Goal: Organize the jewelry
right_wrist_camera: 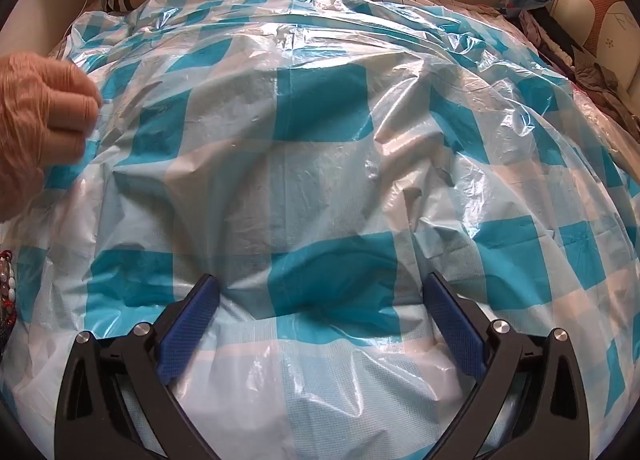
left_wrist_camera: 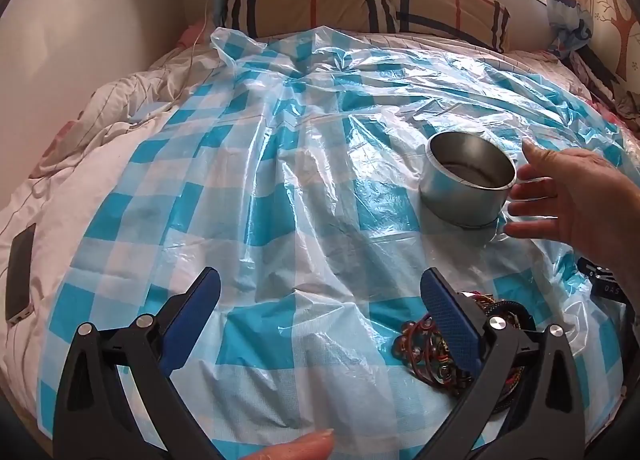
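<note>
- My left hand-held gripper [left_wrist_camera: 320, 324] and right hand-held gripper [right_wrist_camera: 322, 330] both gape wide, empty
- Bare hand [left_wrist_camera: 576, 196] at three o'clock touches metal tin [left_wrist_camera: 468, 184]
- Bracelets [left_wrist_camera: 432, 348] at five o'clock on the bed's checked plastic sheet [left_wrist_camera: 280, 188]

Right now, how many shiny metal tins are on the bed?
1. The tin sits open on the checked plastic sheet, right beside a bare hand, beyond the pile of bracelets. Others could be out of view.

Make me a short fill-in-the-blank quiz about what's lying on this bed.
1. The metal tin stands with no ____ on it.
2. The plastic sheet has white and ____ checks.
3. The pile of bracelets lies beside the left gripper's ____ finger.
4. A bare hand reaches toward the ____.

Answers: lid; blue; right; tin
</note>
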### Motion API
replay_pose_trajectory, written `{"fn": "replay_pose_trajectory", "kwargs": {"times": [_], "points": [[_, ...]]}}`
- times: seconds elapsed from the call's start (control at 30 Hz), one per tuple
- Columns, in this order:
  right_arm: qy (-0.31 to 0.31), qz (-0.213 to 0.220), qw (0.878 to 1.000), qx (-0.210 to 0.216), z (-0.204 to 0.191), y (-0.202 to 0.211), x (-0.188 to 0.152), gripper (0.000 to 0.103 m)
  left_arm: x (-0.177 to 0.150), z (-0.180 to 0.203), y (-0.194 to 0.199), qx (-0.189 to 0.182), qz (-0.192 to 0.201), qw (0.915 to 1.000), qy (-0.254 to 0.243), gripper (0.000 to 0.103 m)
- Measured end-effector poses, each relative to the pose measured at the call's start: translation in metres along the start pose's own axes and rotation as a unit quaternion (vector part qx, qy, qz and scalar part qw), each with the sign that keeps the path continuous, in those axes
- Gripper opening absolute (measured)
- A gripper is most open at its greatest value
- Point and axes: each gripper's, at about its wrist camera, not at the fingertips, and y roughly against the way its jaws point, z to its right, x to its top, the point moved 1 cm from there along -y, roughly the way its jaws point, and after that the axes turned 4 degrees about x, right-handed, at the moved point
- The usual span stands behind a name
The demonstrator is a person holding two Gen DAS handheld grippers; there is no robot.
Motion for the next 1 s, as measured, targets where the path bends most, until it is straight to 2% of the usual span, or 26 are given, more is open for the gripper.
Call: {"fn": "replay_pose_trajectory", "kwargs": {"times": [0.27,0.4,0.6,0.7,0.73,0.77,0.8,0.83,0.9,0.97,1.0], "points": [[-0.002,-0.001,1.0,0.002,0.001,0.0,0.0,0.097,-0.005,-0.002,0.008,-0.009,0.001,0.9999,0.004,0.097],[-0.002,0.0,1.0,0.004,-0.001,0.001,-0.001,0.098,-0.006,0.002,0.022,0.009,0.016,0.9996,-0.02,0.097],[-0.001,-0.003,1.0,-0.002,0.0,-0.001,0.0,0.098,-0.011,-0.005,0.062,0.034,0.035,0.9985,-0.026,0.097],[-0.011,-0.033,0.999,0.006,-0.001,0.002,0.006,0.095,-0.017,-0.005,0.081,0.034,0.032,0.9985,-0.028,0.097],[-0.029,-0.025,0.999,0.023,-0.001,0.014,0.007,0.091,-0.018,-0.004,0.088,0.033,0.034,0.9984,-0.029,0.097],[-0.047,0.008,0.997,0.057,-0.003,0.038,0.005,0.08,-0.021,-0.003,0.097,0.033,0.04,0.9982,-0.03,0.097],[-0.053,0.038,0.995,0.081,-0.009,0.065,0.0,0.081,-0.023,-0.001,0.106,0.031,0.046,0.998,-0.03,0.097],[-0.049,0.062,0.993,0.084,-0.017,0.091,-0.006,0.082,-0.025,0.001,0.112,0.026,0.049,0.998,-0.03,0.097],[-0.05,0.093,0.991,0.086,-0.032,0.142,-0.019,0.095,-0.033,0.006,0.122,0.013,0.047,0.9985,-0.025,0.097],[-0.05,0.105,0.989,0.097,-0.044,0.183,-0.024,0.096,-0.045,0.011,0.129,0.001,0.042,0.999,-0.018,0.097],[-0.043,0.128,0.987,0.091,-0.049,0.2,-0.03,0.096,-0.051,0.014,0.132,0.001,0.043,0.9989,-0.018,0.097]]}}
